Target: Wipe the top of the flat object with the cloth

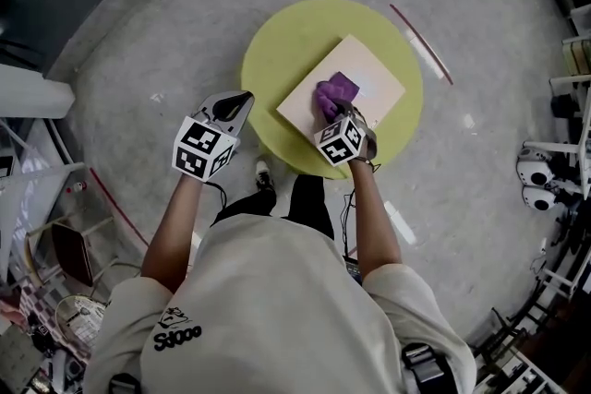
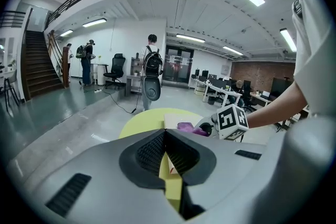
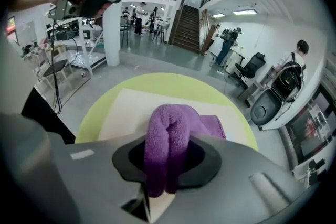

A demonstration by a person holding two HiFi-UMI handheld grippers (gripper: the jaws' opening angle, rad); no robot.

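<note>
Head view, nearest first: my left gripper (image 1: 242, 99) hangs over the bench (image 1: 277, 51) at its 8 o'clock edge, fingers clenched on nothing. My right gripper (image 1: 334, 113) has its fingers clamped on the purple cloth (image 1: 336, 91), which is pressed onto the near end of the flat board (image 1: 369, 74). The board's long axis runs from 7 to 1 o'clock. The bare stretch lies toward 1 o'clock from the cloth, so I judge the stroke should go that way.

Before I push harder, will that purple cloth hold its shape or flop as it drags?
Likely floppy: the purple cloth folds double in the right tongs. Its fluffy pile probably grips rather than slides on the board. Probably light.
</note>
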